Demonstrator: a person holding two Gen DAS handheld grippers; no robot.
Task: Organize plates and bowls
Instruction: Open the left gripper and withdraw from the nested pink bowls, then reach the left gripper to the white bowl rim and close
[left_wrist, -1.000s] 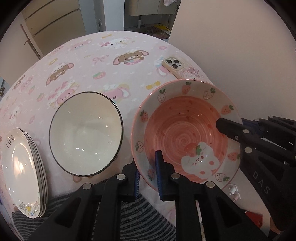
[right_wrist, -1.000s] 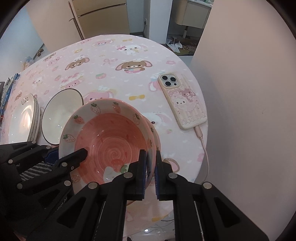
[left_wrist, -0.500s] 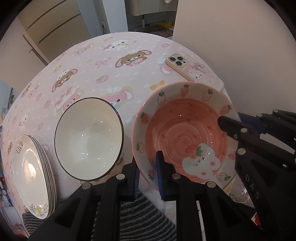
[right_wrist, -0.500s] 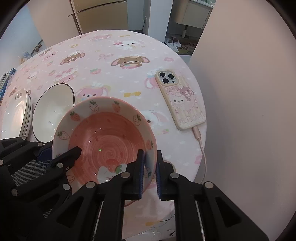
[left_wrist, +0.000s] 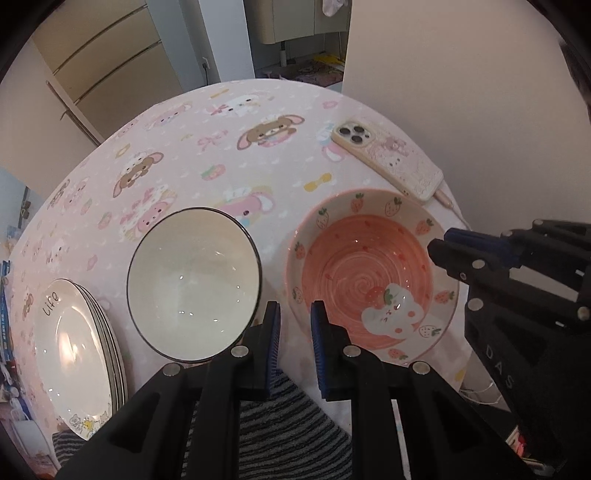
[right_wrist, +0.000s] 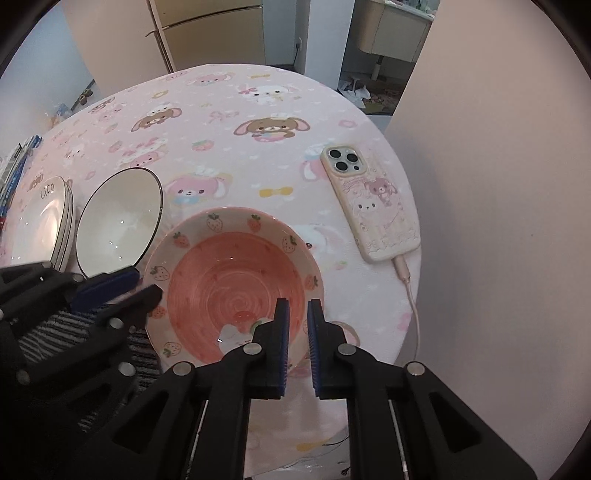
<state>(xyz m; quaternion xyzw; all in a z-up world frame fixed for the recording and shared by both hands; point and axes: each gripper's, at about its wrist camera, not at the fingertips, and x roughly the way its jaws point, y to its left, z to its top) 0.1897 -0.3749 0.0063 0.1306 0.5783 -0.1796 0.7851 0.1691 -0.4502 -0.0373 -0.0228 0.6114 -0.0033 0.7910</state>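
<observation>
At the near edge of the round table with the pink bunny-and-bear cloth (left_wrist: 221, 147) sits the round pink bowl of shiny pottery, with strawberries on its rim and a white bunny inside (left_wrist: 369, 280). A second ago this pink bowl was tipped up and looked big and close to both cameras. Now it looks smaller and lies flat, so I think it has been put down on the cloth, or is just about to touch it. That would mean the carrying part is nearly over, and letting go comes next.

The left gripper (left_wrist: 295, 321) comes in at the bowl's left side. Its two blue pads are close together and the rim sits right at their tips, with a bit of cloth showing beside one pad. I cannot tell if they really squeeze the rim or only sit around it. The right gripper (right_wrist: 296, 317) is at the bowl's near right side. Its jaws are pinched tight on the rim, one pad inside the bowl and one outside.

Just to the left of the pink bowl, not touching it, is a round white bowl with a thin black rim (left_wrist: 192, 284). It is empty. It might be where the pink bowl goes later, but that is only my guess.

Further left, by the left edge, is a stack of white plates with the word "life" on top (left_wrist: 70, 343).

Far off, along the right edge, lies a phone in a pink bear case (left_wrist: 391, 162), plugged into a cable. It is close behind the pink bowl, so watch out for it
</observation>
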